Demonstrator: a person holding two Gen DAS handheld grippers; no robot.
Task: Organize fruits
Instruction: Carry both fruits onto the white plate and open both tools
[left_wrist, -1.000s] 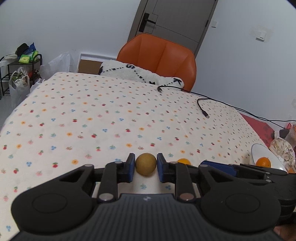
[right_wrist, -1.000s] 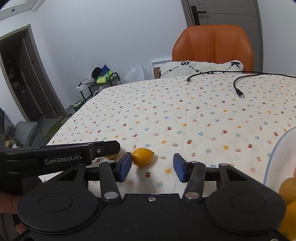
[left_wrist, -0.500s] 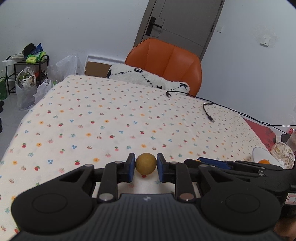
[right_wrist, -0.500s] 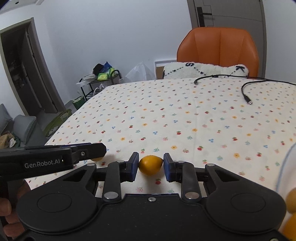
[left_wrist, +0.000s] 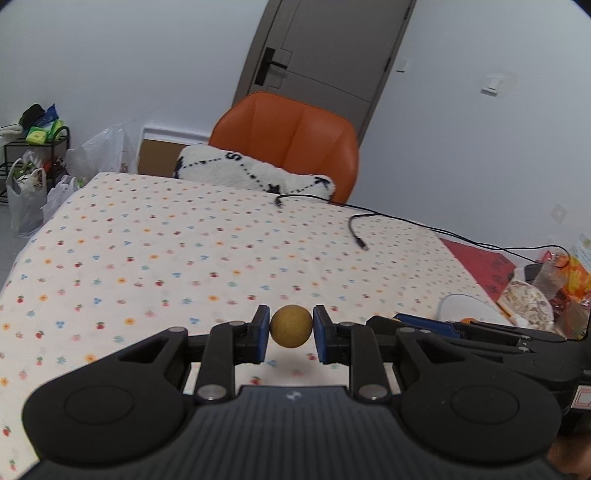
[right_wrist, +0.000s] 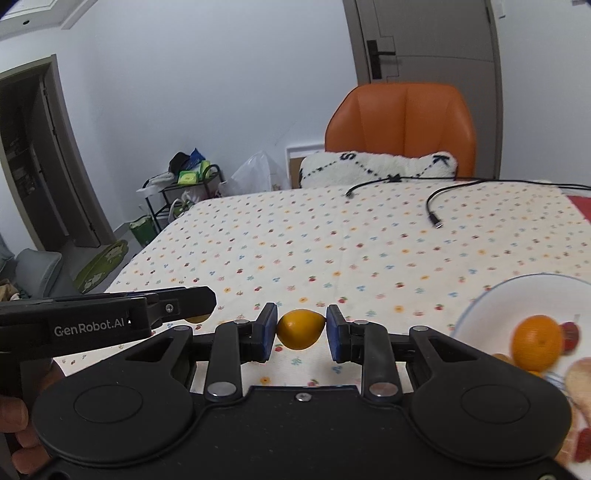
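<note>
My left gripper (left_wrist: 290, 332) is shut on a small round brown fruit (left_wrist: 290, 331), held just above the flowered tablecloth (left_wrist: 184, 251). My right gripper (right_wrist: 301, 330) is shut on a yellow lemon (right_wrist: 301, 328), also lifted off the cloth. A white bowl (right_wrist: 480, 314) at the lower right of the right wrist view holds an orange (right_wrist: 537, 341) and other blurred fruit. In the left wrist view the same bowl (left_wrist: 461, 306) shows behind the right gripper's body (left_wrist: 480, 332). The left gripper's body (right_wrist: 110, 317) crosses the left side of the right wrist view.
Two black cables (left_wrist: 354, 229) lie on the far right of the table. An orange chair (left_wrist: 291, 136) with a white cushion (left_wrist: 251, 173) stands at the far edge. Snack bags (left_wrist: 554, 288) and a red mat (left_wrist: 480, 266) crowd the right side.
The right gripper closed on the lemon and raised it. Both grippers have lifted with their fruit, and the bowl has come further into the right wrist view.
</note>
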